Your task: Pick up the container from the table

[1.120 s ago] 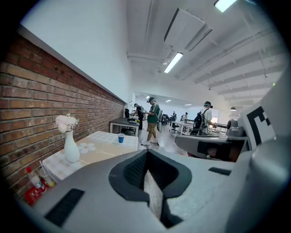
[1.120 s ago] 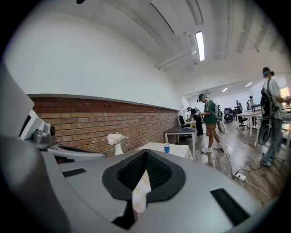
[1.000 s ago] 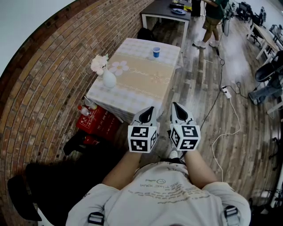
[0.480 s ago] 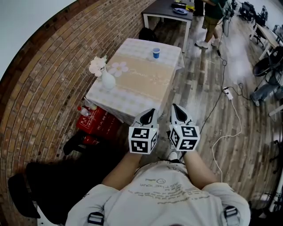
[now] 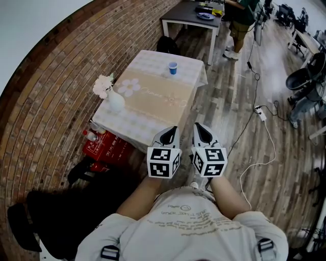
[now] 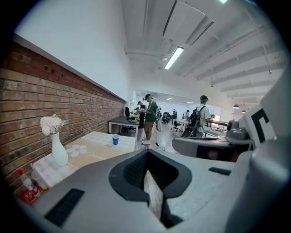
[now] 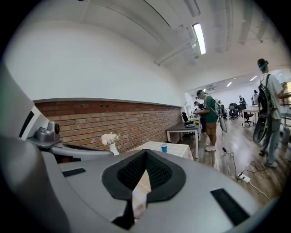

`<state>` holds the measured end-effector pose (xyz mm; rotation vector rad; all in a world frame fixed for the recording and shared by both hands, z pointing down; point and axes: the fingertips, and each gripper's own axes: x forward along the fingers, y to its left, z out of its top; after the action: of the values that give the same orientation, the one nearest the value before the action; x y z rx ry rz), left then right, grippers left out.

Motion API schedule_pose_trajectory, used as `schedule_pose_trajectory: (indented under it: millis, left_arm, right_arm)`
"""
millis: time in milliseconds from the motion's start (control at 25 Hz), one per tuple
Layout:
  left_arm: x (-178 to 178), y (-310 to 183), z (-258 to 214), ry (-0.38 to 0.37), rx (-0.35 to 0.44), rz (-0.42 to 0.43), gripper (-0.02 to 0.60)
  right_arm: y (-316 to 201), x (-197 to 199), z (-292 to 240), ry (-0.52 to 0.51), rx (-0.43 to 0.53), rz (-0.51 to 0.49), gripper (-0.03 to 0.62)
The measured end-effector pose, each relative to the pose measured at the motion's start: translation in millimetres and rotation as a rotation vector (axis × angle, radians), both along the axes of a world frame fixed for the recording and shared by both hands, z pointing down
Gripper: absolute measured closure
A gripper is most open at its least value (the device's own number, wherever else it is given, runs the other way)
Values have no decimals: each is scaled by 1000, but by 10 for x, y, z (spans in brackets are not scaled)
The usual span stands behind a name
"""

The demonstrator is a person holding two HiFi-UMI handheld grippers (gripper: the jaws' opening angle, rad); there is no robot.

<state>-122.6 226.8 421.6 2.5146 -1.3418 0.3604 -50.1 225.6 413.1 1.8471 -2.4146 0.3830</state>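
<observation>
A small blue cup (image 5: 173, 68) stands near the far end of a table (image 5: 153, 109) covered with a checked cloth and a beige runner. It also shows in the left gripper view as the cup (image 6: 115, 139) and in the right gripper view as the cup (image 7: 164, 148). Both grippers are held side by side before the person's chest, short of the table's near edge. My left gripper (image 5: 170, 132) is shut and empty, its jaws meeting at the tips (image 6: 146, 154). My right gripper (image 5: 200, 129) is likewise shut on nothing (image 7: 145, 153).
A white vase (image 5: 115, 102) with pale flowers stands on the table's left side. Red boxes and bottles (image 5: 104, 148) lie under that side, by the brick wall. A cable and power strip (image 5: 261, 113) cross the wooden floor at right. A person (image 5: 237, 25) stands by a dark table (image 5: 191, 15) beyond.
In the head view the table, cup and vase have slid to the left, as the person and both grippers moved across the floor. The jaws have stayed shut.
</observation>
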Motion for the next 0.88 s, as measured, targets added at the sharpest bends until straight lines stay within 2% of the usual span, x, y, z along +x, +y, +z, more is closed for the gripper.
schedule_pose_trajectory:
  millis: [400, 880]
  left_arm:
    - [570, -163, 29, -1, -3, -21, 578]
    - [1103, -329, 131, 0, -16, 19, 578]
  right_arm:
    - [-157, 595, -35, 25, 28, -9, 592]
    - [-229, 1262, 36, 32, 33, 61, 592]
